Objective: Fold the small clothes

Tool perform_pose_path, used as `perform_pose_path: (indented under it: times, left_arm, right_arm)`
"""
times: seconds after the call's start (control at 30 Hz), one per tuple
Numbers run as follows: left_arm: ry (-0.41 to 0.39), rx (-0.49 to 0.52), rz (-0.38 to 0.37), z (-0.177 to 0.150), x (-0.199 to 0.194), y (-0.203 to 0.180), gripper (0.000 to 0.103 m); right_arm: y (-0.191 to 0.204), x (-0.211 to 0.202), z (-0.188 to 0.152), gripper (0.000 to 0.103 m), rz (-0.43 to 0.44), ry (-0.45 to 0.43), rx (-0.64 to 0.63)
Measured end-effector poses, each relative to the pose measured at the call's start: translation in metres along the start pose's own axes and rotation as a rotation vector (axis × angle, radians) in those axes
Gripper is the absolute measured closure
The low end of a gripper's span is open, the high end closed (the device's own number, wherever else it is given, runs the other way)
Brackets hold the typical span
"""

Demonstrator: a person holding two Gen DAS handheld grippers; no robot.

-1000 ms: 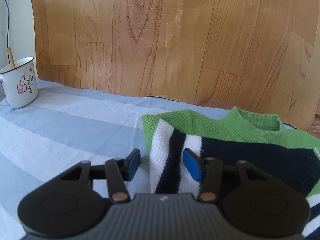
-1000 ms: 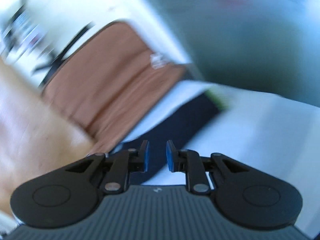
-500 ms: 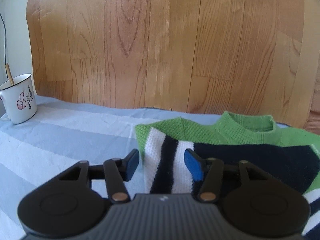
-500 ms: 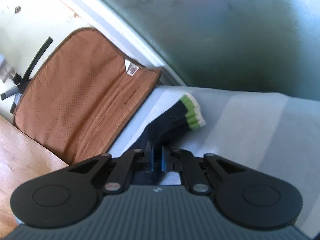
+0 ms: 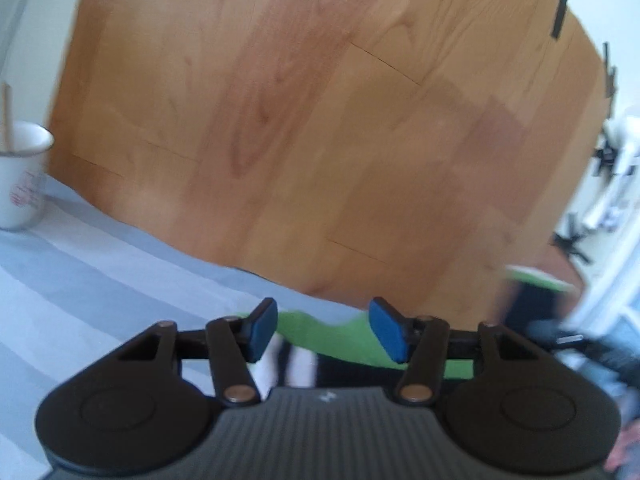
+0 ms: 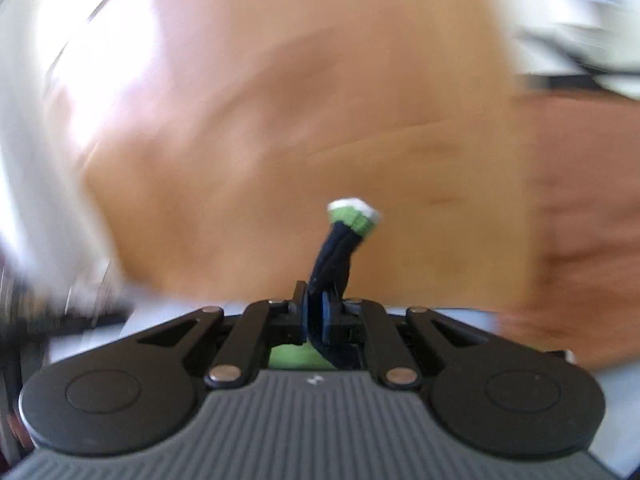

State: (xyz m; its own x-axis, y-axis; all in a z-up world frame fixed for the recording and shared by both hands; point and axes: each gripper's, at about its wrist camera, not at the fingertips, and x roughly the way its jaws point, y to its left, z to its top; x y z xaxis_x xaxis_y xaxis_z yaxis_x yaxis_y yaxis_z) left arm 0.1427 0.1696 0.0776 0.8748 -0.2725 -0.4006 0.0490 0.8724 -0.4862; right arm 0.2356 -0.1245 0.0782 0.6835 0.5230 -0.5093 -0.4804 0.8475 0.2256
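You are in the sleeve fold: your right tongs (image 6: 315,312) are pinching the dark sleeve (image 6: 334,258) of the small sweater, and its green and white cuff (image 6: 354,216) sticks up past the pads, clear of the cloth. Your left tongs (image 5: 326,330) are spreading, with nothing between the pads; the sweater (image 5: 320,334) lies just below and beyond them on the striped sheet (image 5: 100,280), green shoulder nearest.

Next, I judge, you need to carry that sleeve across the body of the sweater and lay it flat before letting go.

Much is hard to read. The right view is smeared by motion, so where the sleeve hangs over the sweater cannot be told. The left tongs' housing covers most of the sweater, and its right side is a blur. A white mug (image 5: 22,176) is cut off at the left edge.
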Motion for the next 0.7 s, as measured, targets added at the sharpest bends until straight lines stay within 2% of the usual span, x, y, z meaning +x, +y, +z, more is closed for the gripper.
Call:
perform_pose_path:
  times: [0.1, 0.23, 0.27, 0.3, 0.33, 0.4, 0.5, 0.6, 0.63, 0.7]
  left_arm:
    - [0.072, -0.023, -0.047, -0.002, 0.013, 0.005, 0.046]
    - [0.171, -0.026, -0.040, -0.014, 0.037, 0.006, 0.046]
    - [0.188, -0.021, -0.034, -0.016, 0.042, 0.005, 0.046]
    - [0.198, -0.010, -0.027, -0.019, 0.046, 0.003, 0.046]
    - [0.207, 0.004, -0.021, -0.022, 0.049, 0.001, 0.047]
    - [0.224, 0.030, -0.010, -0.028, 0.056, -0.004, 0.047]
    - [0.237, 0.060, 0.002, -0.035, 0.055, -0.006, 0.049]
    - [0.232, 0.091, 0.018, -0.039, 0.056, -0.012, 0.049]
    - [0.229, 0.100, 0.023, -0.040, 0.056, -0.013, 0.049]
    - [0.231, 0.111, 0.033, -0.041, 0.058, -0.014, 0.049]
  right_arm:
    - [0.054, 0.037, -0.031, 0.094, 0.101, 0.108, -0.177]
    - [0.088, 0.068, -0.080, 0.086, 0.215, 0.297, -0.311]
    - [0.092, 0.066, -0.087, 0.079, 0.212, 0.296, -0.343]
    - [0.090, 0.059, -0.089, 0.067, 0.212, 0.275, -0.364]
    - [0.085, 0.053, -0.085, 0.063, 0.211, 0.273, -0.359]
    - [0.065, 0.033, -0.073, 0.062, 0.194, 0.226, -0.291]
    - [0.014, 0.002, -0.056, 0.062, 0.087, 0.133, -0.151]
    - [-0.034, -0.014, -0.051, 0.063, -0.082, 0.121, -0.050]
    - [-0.048, -0.014, -0.052, 0.064, -0.159, 0.134, -0.055]
    - [-0.081, -0.007, -0.059, 0.062, -0.383, 0.175, -0.067]
